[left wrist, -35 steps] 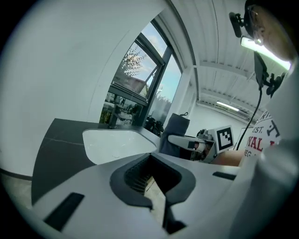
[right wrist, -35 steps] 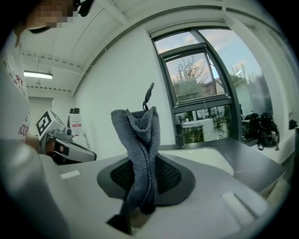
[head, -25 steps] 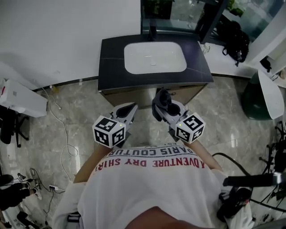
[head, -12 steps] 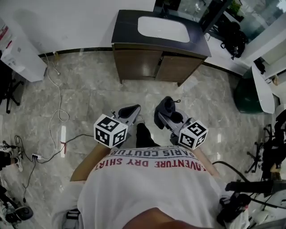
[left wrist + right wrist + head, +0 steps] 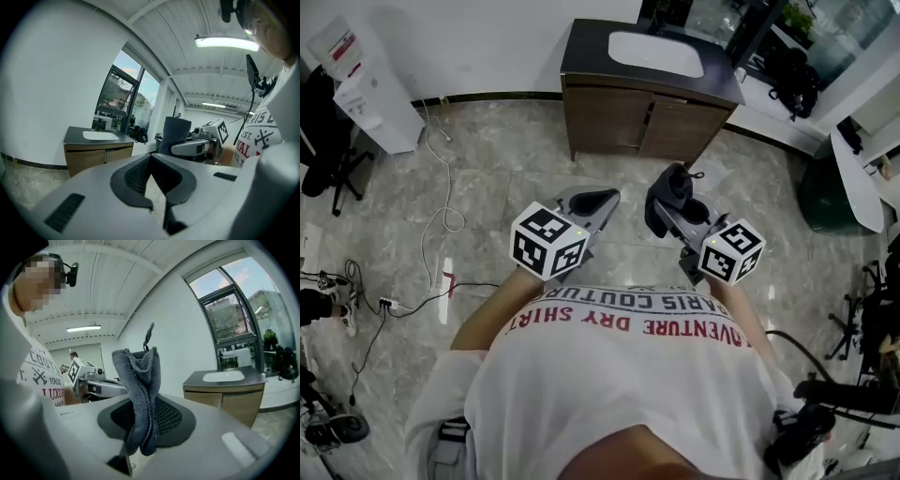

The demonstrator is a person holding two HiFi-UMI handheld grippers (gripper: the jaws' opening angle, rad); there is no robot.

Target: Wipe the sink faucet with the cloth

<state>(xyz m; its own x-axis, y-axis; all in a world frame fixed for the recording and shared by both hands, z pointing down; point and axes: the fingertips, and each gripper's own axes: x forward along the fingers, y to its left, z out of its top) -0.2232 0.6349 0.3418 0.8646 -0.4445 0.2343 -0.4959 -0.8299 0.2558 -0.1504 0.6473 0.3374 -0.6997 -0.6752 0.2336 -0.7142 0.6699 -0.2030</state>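
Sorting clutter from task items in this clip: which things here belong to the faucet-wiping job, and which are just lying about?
Job: cloth, clamped in the right gripper; sink on the cabinet; faucet too small to make out.
Lying about: cables; white box; black bag; office chair.

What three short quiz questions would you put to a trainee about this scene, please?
1. True or false: the left tongs grip something.
2. In the head view, the sink is: A) directly under the tongs; B) ahead across the floor, set in a cabinet; C) out of sight.
3. Fill in: the right tongs are shut on a grey ____.

Key: 1 false, they are shut and empty; 2 B; 3 cloth.
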